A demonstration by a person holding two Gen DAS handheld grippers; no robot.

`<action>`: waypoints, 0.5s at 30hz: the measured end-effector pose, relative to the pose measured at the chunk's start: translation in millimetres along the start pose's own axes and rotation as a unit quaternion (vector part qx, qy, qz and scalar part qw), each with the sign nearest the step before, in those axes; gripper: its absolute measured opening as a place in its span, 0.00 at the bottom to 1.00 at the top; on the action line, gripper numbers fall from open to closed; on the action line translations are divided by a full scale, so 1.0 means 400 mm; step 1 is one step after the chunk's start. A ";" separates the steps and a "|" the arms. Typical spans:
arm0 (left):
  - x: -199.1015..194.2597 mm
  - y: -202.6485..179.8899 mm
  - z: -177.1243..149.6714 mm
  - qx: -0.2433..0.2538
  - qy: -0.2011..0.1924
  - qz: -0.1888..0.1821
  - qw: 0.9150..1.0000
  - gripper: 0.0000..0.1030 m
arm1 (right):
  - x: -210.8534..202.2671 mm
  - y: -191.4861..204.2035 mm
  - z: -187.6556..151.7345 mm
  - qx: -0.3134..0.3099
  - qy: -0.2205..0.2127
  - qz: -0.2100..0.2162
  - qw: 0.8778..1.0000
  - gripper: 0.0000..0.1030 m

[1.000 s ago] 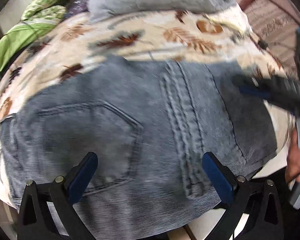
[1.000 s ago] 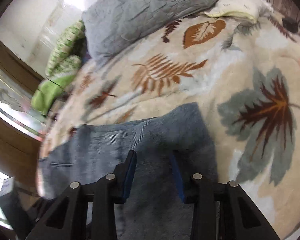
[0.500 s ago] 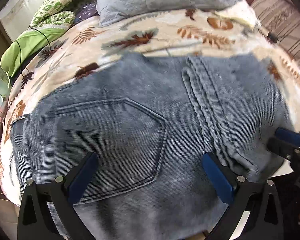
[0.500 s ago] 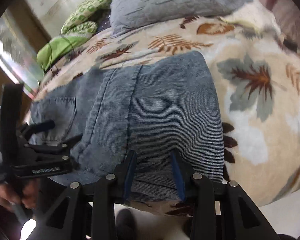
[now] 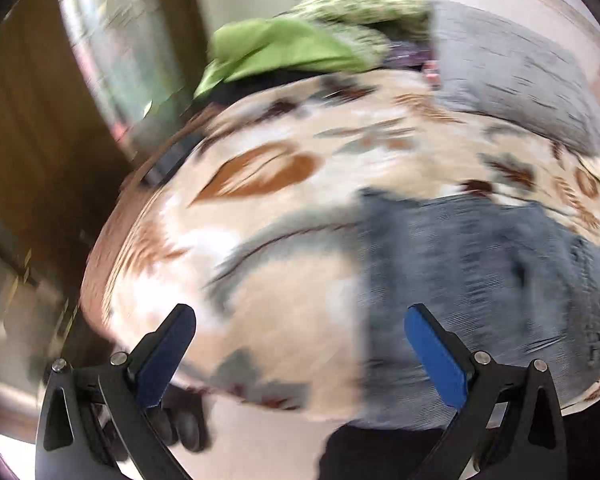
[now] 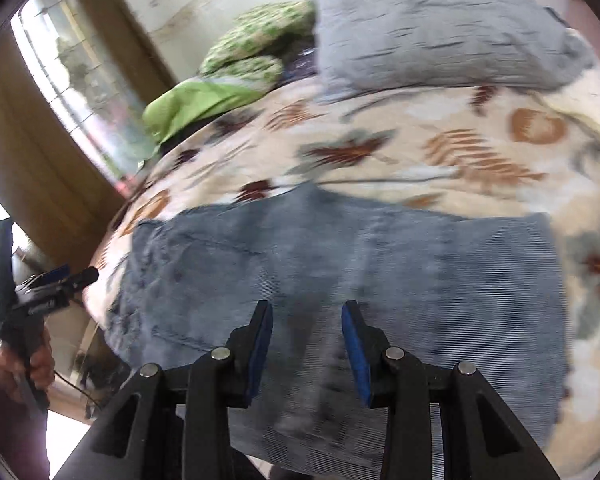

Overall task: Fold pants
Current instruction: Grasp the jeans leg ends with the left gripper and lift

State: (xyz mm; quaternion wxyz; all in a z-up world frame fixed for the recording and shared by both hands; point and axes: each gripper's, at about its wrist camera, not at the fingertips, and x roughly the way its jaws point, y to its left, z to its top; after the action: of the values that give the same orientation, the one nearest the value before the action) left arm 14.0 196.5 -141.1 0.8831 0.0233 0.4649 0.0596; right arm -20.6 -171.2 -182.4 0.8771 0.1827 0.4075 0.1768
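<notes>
Leaf-printed bedding [image 5: 284, 248] fills your blurred left view, with the folded pants [image 5: 480, 280] lying on it to the right; your left tongs [image 5: 300, 356] gape wide with nothing between them, the right finger over the pants' edge. From your right view, the pants [image 6: 380, 272] lie flat across the bed below a grey pillow [image 6: 440, 32], your right tongs [image 6: 307, 348] parted and empty above them, the left tongs [image 6: 66, 278] off the bed's left edge.
</notes>
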 end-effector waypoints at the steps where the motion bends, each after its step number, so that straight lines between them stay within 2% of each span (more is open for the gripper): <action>1: 0.013 0.044 -0.017 -0.020 0.008 -0.003 1.000 1.00 | 0.012 0.018 -0.003 -0.006 0.005 0.006 1.000 0.38; 2: 0.019 0.065 -0.029 -0.031 0.013 -0.012 0.999 1.00 | 0.023 0.035 -0.004 -0.012 0.009 0.011 1.000 0.38; 5: 0.061 0.117 -0.072 -0.077 0.040 -0.077 0.993 1.00 | 0.049 0.091 -0.013 -0.041 0.011 0.023 0.999 0.38; 8: 0.081 0.101 -0.096 -0.101 0.050 -0.134 0.985 1.00 | 0.069 0.133 -0.020 -0.067 0.013 0.032 0.997 0.38; 10: 0.095 0.075 -0.099 -0.100 0.051 -0.170 0.979 1.00 | 0.080 0.148 -0.021 -0.072 0.009 0.032 0.997 0.38; 15: 0.111 0.025 -0.086 -0.088 0.053 -0.200 0.974 1.00 | 0.095 0.155 -0.020 -0.067 0.006 0.024 0.997 0.38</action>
State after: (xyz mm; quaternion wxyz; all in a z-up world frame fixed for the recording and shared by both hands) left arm 9.7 211.4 -196.0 0.8498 -0.1513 0.4990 -0.0768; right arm -13.7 -98.3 -183.0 0.8804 0.1317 0.3957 0.2258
